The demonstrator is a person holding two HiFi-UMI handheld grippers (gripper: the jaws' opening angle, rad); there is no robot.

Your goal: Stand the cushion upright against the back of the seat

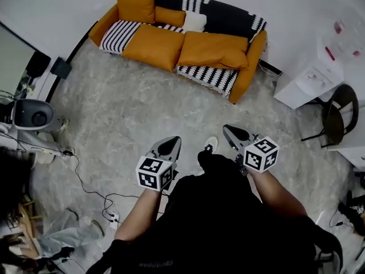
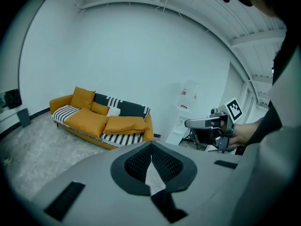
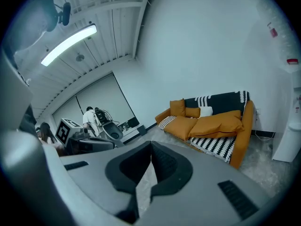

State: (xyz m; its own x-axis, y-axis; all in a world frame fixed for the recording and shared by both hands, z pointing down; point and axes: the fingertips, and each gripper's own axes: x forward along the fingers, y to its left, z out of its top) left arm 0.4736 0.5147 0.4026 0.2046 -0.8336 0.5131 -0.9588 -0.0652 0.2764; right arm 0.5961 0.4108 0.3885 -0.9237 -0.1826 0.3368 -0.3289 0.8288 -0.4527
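- Across the grey floor (image 1: 131, 107) from me, well apart from both tongs, stands the sofa (image 1: 254, 56), orange with a black-and-white striped cover.
- Two big orange cushions lie flat on its seat, side by side and touching: the left cushion (image 1: 153, 46) and the right cushion (image 1: 214, 49).
- Both lie broad face up. The right cushion reaches the sofa's right arm, and striped cover shows in front of it.
- Behind them, along the back, a corner cushion (image 1: 136, 5) stands upright at the left end.
- Next to that sit a small orange pillow (image 1: 170, 17) and a white pillow (image 1: 194, 21).
- I hold my left tongs (image 1: 171, 141) out low in front of me, pointing toward the sofa. The left gripper view shows the jaws pressed together, tip to tip, gripping nothing.
- My right tongs (image 1: 231, 131) point the same way. The right gripper view shows those jaws closed on each other too, and empty.
- The two tongs sit side by side but apart, and in the head view my shoe (image 1: 211, 144) shows between them.
- Right of the sofa is a white cabinet (image 1: 311, 81), with a black chair (image 1: 333, 124) just beside it.
- At the far left a grey-white machine (image 1: 31, 116) stands, and cables (image 1: 85, 186) trail from it over the floor.
- Far off in the right gripper view a person (image 3: 88, 119) stands by some equipment, too small for me to tell more.
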